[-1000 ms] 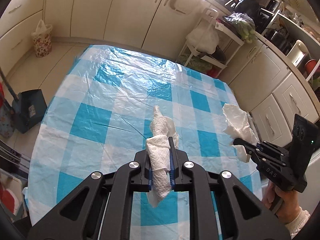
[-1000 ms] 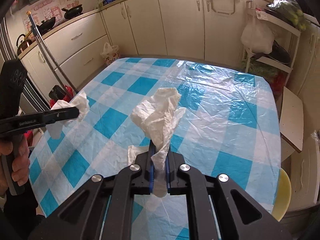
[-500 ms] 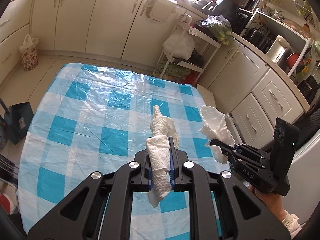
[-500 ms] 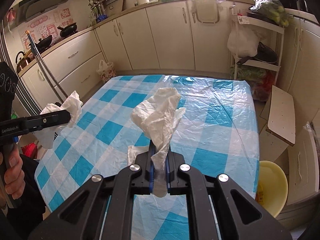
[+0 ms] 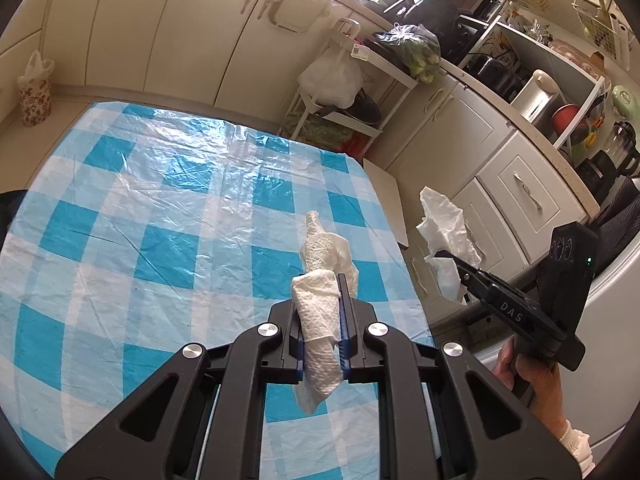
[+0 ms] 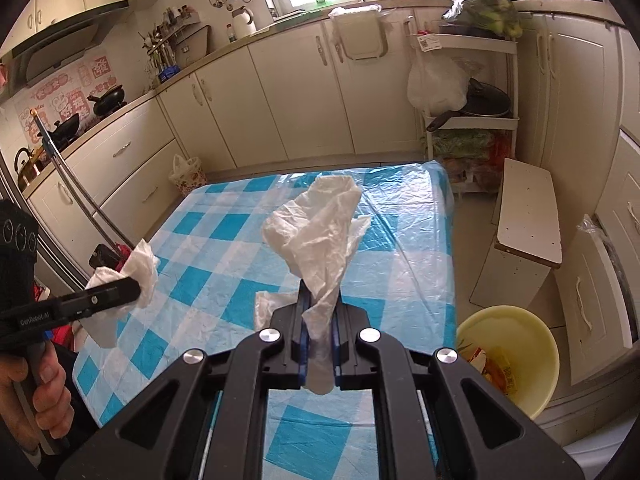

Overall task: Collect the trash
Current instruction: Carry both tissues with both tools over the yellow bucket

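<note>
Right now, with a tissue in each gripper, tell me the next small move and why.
Probably carry the right gripper rightward over the yellow basin on the floor. Its crumpled tissue is clamped and clear of the table, and the basin already holds wrappers, so it looks like the bin.

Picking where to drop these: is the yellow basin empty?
Not empty: the yellow basin on the floor right of the table already holds yellow and orange wrappers.

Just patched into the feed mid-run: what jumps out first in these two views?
Each claw is shut on trash held above the blue-checked tablecloth: the left claw grips a rolled paper towel, the right claw a crumpled tissue. A yellow bin with wrappers already in it sits on the floor by the table's right edge.
</note>
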`<state>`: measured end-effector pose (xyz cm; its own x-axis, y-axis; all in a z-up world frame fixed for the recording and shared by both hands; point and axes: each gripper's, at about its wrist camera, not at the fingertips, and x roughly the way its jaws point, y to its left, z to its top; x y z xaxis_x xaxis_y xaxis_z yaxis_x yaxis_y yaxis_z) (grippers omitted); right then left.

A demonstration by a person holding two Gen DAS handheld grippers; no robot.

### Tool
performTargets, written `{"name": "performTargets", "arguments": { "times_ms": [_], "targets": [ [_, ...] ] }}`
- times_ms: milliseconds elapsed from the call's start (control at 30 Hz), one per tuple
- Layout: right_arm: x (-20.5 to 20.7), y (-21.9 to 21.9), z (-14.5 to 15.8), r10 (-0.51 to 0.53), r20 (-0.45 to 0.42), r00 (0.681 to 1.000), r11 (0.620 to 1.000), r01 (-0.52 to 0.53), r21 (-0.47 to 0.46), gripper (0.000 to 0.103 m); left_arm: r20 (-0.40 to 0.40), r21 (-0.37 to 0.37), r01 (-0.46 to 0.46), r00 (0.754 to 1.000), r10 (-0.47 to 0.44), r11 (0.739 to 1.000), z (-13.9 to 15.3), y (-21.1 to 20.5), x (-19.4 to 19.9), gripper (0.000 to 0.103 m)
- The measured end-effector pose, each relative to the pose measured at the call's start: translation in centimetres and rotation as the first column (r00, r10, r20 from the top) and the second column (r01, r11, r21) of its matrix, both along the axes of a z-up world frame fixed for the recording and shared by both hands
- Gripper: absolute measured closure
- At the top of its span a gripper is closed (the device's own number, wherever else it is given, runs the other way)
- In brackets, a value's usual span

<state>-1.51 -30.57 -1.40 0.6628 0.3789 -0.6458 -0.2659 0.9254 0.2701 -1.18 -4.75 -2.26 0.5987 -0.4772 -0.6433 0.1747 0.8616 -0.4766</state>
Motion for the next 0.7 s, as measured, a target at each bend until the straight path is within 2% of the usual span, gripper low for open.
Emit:
{"name": "performTargets", "arguments": {
  "times_ms": [233,433,567,700],
  "targets": [
    [0.4,-1.9,0.2,-0.048,-0.008,0.999,0.999,0.049,0.005,0.093,0.012,0.003,0.013,1.0,-0.013,1.0,-0.3,-0.8,0.3,0.091],
    [1.0,-4.2,-0.5,-0.112,-0.052,0.992,0.994,0.11,-0.025,0.093,0.017,0.027,0.026,0.999,-0.027,0.999,-0.5,-1.7,0.8,0.091],
    [1.7,-6.8,-2.4,-0.174,-0.133,0.976,0.984,0.166,-0.072,0.093,0.028,0.044,0.057,0.998,-0.059,0.997,-0.4,-3.7,1.3,0.091],
    [3.2,-9.0,-5.9,-0.233,-0.253,0.939,0.967,0.196,-0.162,0.093,0.033,0.043,0.103,0.994,-0.104,0.994,-0.5,-6.3,1.9,0.091]
  ]
}}
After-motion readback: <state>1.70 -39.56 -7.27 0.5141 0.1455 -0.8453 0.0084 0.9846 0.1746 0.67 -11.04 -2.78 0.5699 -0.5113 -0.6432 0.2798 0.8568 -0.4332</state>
